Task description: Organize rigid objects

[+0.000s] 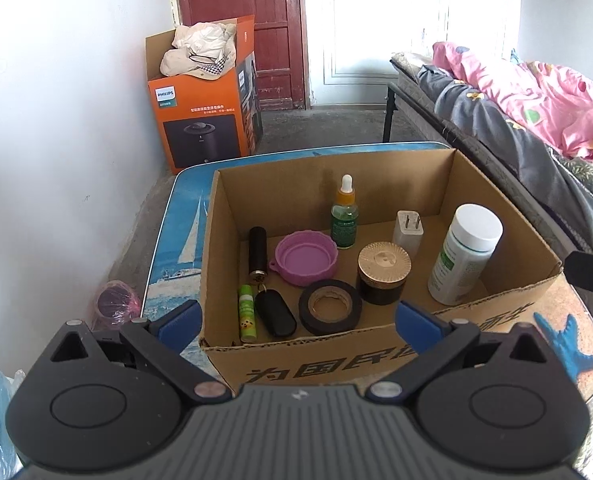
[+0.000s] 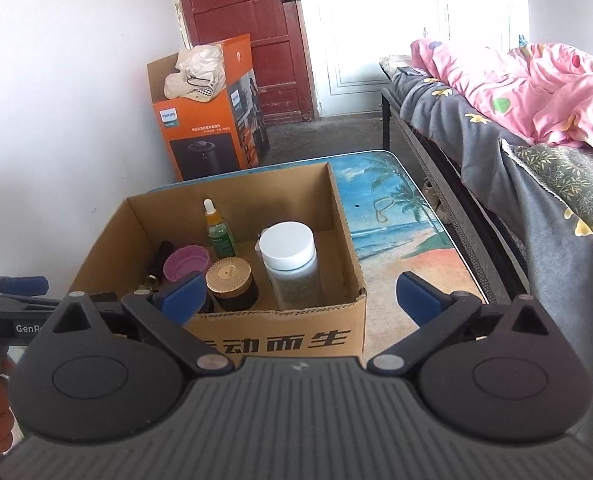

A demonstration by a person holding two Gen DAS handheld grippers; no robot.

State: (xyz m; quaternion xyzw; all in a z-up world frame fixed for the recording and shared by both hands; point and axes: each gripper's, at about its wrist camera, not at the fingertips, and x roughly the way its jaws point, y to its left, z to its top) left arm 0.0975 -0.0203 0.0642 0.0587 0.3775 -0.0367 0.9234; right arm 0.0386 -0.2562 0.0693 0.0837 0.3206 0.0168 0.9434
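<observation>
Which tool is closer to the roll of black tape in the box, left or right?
Left. The left tool hangs open right at the box's near wall, with the tape roll just past its fingertips. The right tool sits off toward the box's right corner, where the tape is hidden from its camera.

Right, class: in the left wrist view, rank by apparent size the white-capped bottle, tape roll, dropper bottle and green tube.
1. White-capped bottle
2. Tape roll, though it sits nearer the camera, which flatters it
3. Dropper bottle, farther back, so its rank against the tape is unsure
4. Green tube
</observation>
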